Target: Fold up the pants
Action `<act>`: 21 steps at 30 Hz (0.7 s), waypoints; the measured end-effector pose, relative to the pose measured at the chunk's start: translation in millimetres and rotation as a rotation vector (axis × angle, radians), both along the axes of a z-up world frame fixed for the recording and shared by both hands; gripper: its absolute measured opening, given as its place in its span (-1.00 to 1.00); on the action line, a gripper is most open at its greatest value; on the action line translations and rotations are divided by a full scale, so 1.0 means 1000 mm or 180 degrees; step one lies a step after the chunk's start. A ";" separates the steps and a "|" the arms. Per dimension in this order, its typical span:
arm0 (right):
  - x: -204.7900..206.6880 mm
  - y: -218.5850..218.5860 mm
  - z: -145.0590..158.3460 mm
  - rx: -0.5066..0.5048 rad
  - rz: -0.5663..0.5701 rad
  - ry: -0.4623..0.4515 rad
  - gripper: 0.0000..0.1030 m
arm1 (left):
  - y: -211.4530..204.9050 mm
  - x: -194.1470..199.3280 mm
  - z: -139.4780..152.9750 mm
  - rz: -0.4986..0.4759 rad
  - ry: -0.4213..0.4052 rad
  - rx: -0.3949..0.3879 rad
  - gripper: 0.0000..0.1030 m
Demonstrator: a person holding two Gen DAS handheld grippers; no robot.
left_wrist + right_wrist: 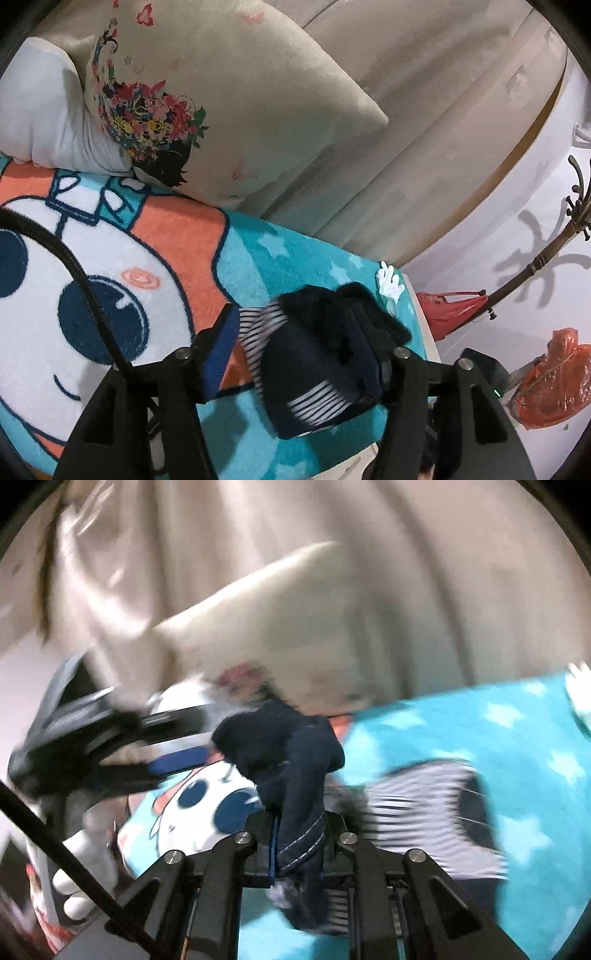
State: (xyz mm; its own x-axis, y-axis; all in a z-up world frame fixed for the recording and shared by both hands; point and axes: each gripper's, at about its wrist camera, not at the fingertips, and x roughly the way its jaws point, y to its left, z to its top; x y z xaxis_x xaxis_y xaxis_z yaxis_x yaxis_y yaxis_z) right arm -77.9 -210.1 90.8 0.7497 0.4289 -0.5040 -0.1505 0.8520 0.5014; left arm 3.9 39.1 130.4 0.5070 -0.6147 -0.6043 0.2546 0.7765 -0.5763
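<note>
In the left wrist view, one black cable (pixel 74 258) arcs past the left of the left hand-held gripper (pixel 295 354). Beyond it lies one turquoise cartoon blanket (pixel 258 251) with white stars and a big-eyed orange-and-white face, spread over a bed. Two pillows lean at the far side, ahead and to the left: one plain white pillow (pixel 48 122) and one beige pillow (pixel 229 92) printed with flowers. The left hand-held gripper stands partly spread, and the dark navy pants (pixel 314 362), with their striped lining showing, bunch between its two fingers; the cloth lies against the right finger, while whether the left finger presses on it cannot be told. Ahead and to the right hang beige curtains (pixel 424 110). Farther right stand one brown coat stand (pixel 546 258) by a white wall, one red bag (pixel 454 306) at its foot and one orange plastic bag (pixel 550 376) below that.

The right wrist view is blurred. At its left the other hand-held gripper shows, held by a white-gloved hand (pixel 85 867). In the middle the right hand-held gripper (pixel 299 834) is pressed nearly together, pinching a stitched fold of the navy pants (pixel 295 760), which rises ahead of the fingers in one dark bundle. To the right, the striped part of the pants (pixel 417 812) trails over the starred blanket (pixel 498 738).
</note>
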 end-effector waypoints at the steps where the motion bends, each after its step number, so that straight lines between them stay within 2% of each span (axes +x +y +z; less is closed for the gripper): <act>1: 0.000 -0.015 -0.008 -0.0039 -0.0156 0.0096 -0.71 | -0.002 0.000 -0.003 0.0006 0.0016 0.0024 0.13; 3: -0.001 -0.036 -0.022 -0.0112 -0.0382 0.0279 -0.65 | -0.008 0.001 -0.011 0.0024 0.0085 0.0092 0.13; 5: -0.003 -0.047 -0.030 -0.0106 -0.0454 0.0387 -0.60 | -0.011 0.004 -0.024 0.0029 0.0200 0.0133 0.13; 7: -0.004 -0.054 -0.027 -0.0139 -0.0456 0.0391 -0.42 | -0.012 0.005 -0.034 0.0040 0.0293 0.0163 0.13; 10: -0.010 -0.058 -0.003 -0.0334 -0.0612 0.0178 -0.21 | -0.019 0.004 -0.044 0.0008 0.0353 0.0228 0.13; 11: -0.016 -0.060 0.008 -0.0413 -0.0718 0.0053 -0.11 | -0.023 0.002 -0.047 -0.0018 0.0357 0.0250 0.13; 12: -0.020 -0.060 0.020 -0.0440 -0.0767 -0.0087 -0.09 | -0.027 0.001 -0.050 -0.0042 0.0359 0.0277 0.13; 14: -0.015 -0.059 0.031 -0.0381 -0.0681 -0.0233 -0.09 | -0.036 -0.002 -0.055 -0.0088 0.0378 0.0322 0.13; 16: -0.005 -0.055 0.038 -0.0147 -0.0416 -0.0259 -0.09 | -0.044 -0.005 -0.061 -0.0132 0.0406 0.0362 0.13; 18: 0.012 -0.053 0.029 0.0132 -0.0206 -0.0145 -0.09 | -0.049 -0.007 -0.067 -0.0160 0.0432 0.0395 0.13; 21: 0.037 -0.052 -0.003 0.0219 -0.0138 0.0224 -0.09 | -0.051 -0.009 -0.072 -0.0162 0.0466 0.0387 0.13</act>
State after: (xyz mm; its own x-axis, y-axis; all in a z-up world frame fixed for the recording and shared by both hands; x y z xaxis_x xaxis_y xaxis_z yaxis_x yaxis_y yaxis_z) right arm -40.5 -261.9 87.6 0.7320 0.4324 -0.5265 -0.0766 0.8201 0.5670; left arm -5.1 -11.9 58.8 0.3784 -0.5551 -0.7407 0.2156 0.8311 -0.5127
